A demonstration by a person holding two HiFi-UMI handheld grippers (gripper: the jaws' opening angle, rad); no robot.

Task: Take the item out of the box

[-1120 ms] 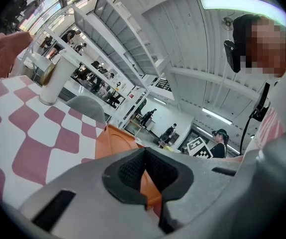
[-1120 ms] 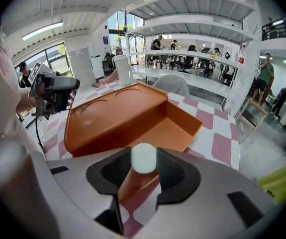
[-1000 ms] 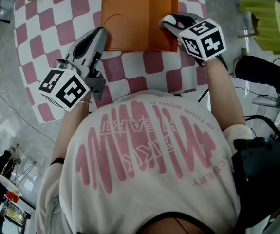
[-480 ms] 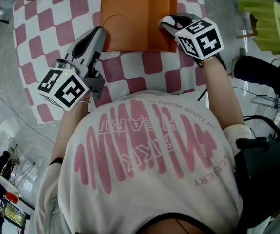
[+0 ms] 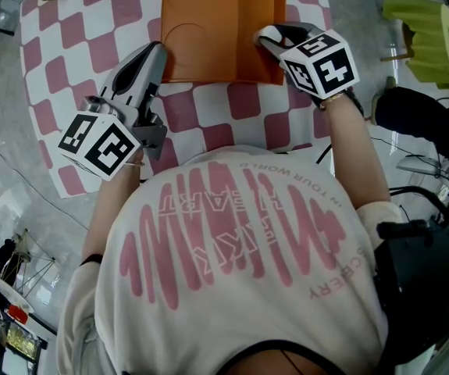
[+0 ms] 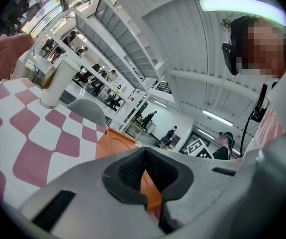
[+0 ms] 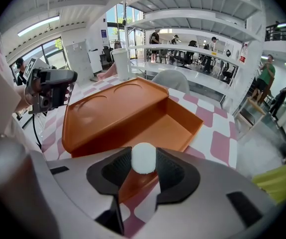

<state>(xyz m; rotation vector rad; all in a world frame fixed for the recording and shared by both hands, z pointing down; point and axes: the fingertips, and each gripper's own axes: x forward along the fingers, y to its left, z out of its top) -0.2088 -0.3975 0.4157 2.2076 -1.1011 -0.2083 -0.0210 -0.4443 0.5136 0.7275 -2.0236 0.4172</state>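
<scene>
Right gripper (image 7: 143,170) jaws are seen pinching a small white item (image 7: 143,156) in the right gripper view; both black pads are pressed on its sides. The item is held just at the near edge of the orange box (image 7: 188,109). The left part of the box is covered by a flat lid (image 7: 108,111), and the right part is open, with nothing seen on its floor. Pink and white checked cloth (image 7: 216,146) is spread past the box's right wall, and that side is bare.

In the left gripper view, the left gripper (image 6: 143,169) jaws are seen pressed together, with nothing held between them. A corner of the box is seen just beyond the tips. Bare cloth is spread out to the left, up to a white cup (image 6: 53,83) at the far end.

In the head view, the right gripper is placed at the near right corner of the box, over its near edge, and the item cannot be seen there. The left gripper is laid on the cloth just beside the near left corner of the box. Bare cloth is left between the two grippers. A yellow-green thing (image 5: 425,36) is seen off the cloth, well apart to the right.
</scene>
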